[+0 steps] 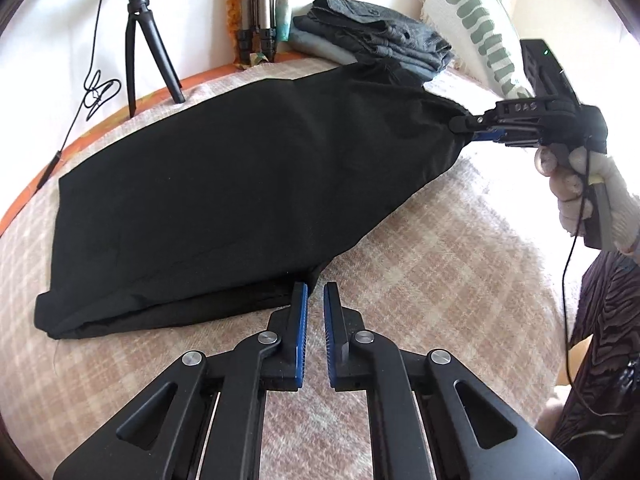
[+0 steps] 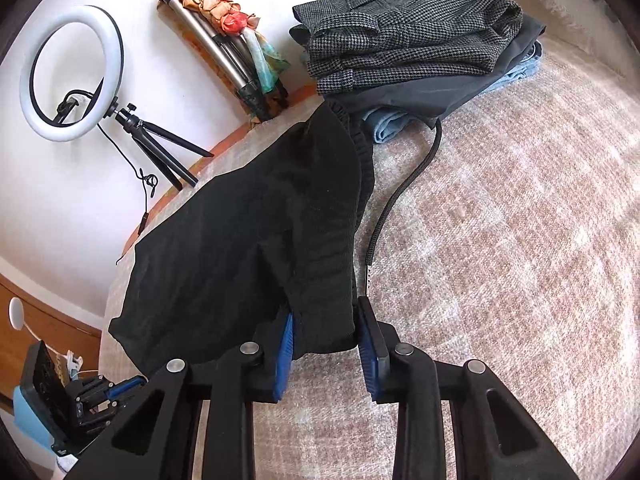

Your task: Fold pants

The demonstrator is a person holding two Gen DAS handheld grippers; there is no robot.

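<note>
Black pants (image 1: 224, 184) lie folded lengthwise on a plaid-covered surface (image 1: 432, 288). My right gripper (image 1: 466, 126) is shut on the waist end of the pants and holds it lifted off the surface. In the right wrist view the black fabric (image 2: 256, 240) is bunched between the blue pads of the right gripper (image 2: 326, 320), and a black drawstring (image 2: 404, 188) hangs down to the right. My left gripper (image 1: 316, 300) sits at the near edge of the pants with a narrow gap between its blue pads and nothing in it. It also shows in the right wrist view (image 2: 120, 390).
A stack of folded trousers (image 2: 408, 40) lies at the back of the surface. A ring light on a small tripod (image 2: 72, 76) and a folded tripod (image 2: 224, 48) stand by the wall. A patterned pillow (image 1: 472, 12) is at the back right.
</note>
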